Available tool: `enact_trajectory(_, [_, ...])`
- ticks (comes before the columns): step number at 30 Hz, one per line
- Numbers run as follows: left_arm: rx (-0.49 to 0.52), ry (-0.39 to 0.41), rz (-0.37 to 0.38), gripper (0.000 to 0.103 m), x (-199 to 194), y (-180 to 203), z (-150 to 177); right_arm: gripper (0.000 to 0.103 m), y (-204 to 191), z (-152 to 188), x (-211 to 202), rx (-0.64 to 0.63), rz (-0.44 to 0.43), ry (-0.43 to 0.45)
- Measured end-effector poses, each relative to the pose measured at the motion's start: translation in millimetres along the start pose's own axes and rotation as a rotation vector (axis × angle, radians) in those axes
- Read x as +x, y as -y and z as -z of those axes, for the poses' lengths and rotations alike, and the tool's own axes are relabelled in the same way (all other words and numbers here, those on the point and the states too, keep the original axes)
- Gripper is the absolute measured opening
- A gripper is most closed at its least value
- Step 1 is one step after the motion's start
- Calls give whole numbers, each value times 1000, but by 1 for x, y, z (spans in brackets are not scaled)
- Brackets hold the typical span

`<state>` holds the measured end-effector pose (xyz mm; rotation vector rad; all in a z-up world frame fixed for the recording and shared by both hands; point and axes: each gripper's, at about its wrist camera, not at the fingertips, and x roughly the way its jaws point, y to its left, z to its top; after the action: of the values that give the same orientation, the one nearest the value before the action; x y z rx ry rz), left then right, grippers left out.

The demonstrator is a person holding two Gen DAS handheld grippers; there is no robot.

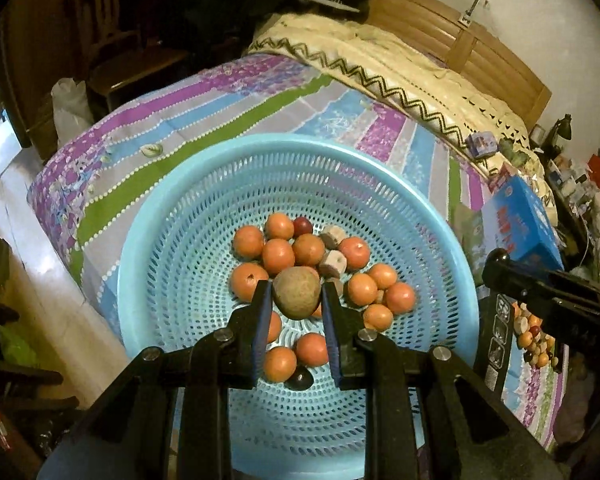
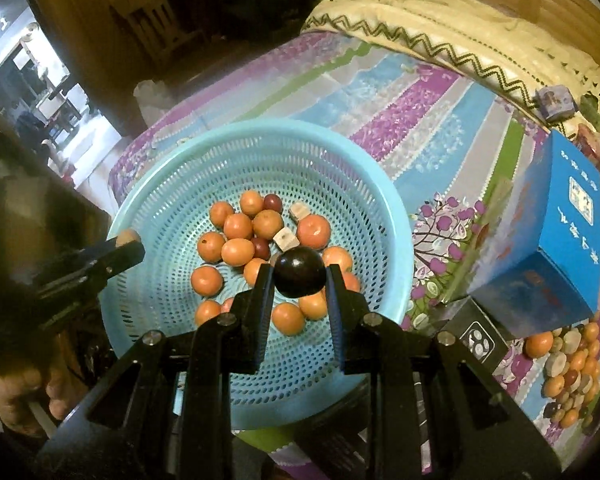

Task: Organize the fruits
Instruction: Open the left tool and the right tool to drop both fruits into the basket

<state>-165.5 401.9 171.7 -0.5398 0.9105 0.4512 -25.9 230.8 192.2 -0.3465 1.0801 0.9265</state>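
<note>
A light blue perforated basket sits on the striped bedspread and holds several orange fruits, dark plums and pale cut chunks. My left gripper is shut on a brownish-green round fruit above the basket. My right gripper is shut on a dark purple plum above the basket. The right gripper's body shows at the right of the left wrist view. The left gripper shows at the left of the right wrist view.
A heap of mixed fruits lies on the bedspread right of the basket. A blue box and a black box stand beside it. A cream blanket lies behind. The bed's edge falls off to the left.
</note>
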Motion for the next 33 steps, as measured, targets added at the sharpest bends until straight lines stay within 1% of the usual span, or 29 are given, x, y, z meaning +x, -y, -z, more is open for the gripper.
enact_trajectory(9, [-8,-35,14,25,14,-2,3,26,0,-1,12,-1,-4,-31])
enact_trajectory(21, [-8,-57,21,25,23,0,4,26,3,-1,19,2,-14,-44])
enact_trajectory(27, [-23,-59,18,25,26,-1,4,27,3,-1,18,2,-16,-34])
enact_trajectory(29, [-26,-72,13,30,29,-3,5,27,3,0,18,4,-19,-34])
enact_trajectory(31, [-35,-71,16,39,30,-5,6,28,3,0,19,3,-17,-34])
enact_trajectory(33, [-39,-71,17,39,30,-6,7,29,4,0,19,6,-23,-34])
